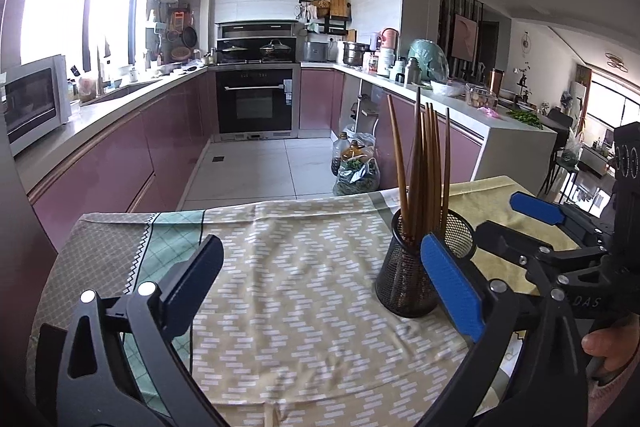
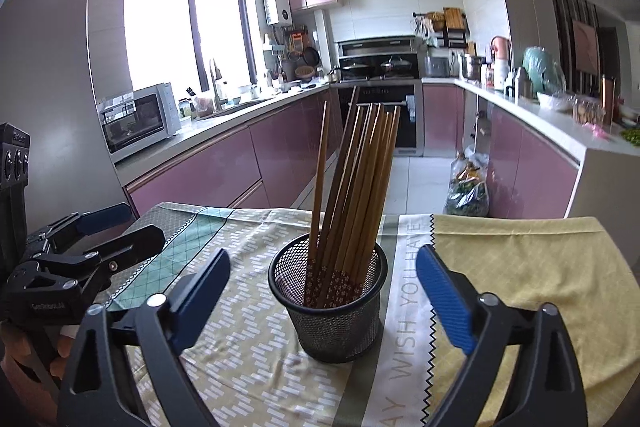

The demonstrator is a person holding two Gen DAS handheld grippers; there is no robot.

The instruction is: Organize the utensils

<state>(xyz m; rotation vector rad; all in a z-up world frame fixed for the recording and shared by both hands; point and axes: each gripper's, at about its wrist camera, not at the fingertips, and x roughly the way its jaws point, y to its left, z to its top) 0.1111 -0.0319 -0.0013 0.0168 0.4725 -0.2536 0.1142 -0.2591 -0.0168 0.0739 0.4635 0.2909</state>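
A bundle of brown wooden chopsticks point(image 2: 352, 183) stands leaning in a black mesh cup point(image 2: 332, 311), upright on a patterned cloth point(image 2: 248, 355) covering the table. The right tool point(image 2: 324, 291) hovers before the cup, fingers wide apart around it. The left tool point(image 1: 324, 279), also spread apart, holds nothing.

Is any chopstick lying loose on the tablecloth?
No: in the right wrist view all the chopsticks stand in the mesh cup, and the tablecloth around it holds none.

Both grippers' fingers point(image 1: 448, 283) point(image 2: 444, 291) spread, empty
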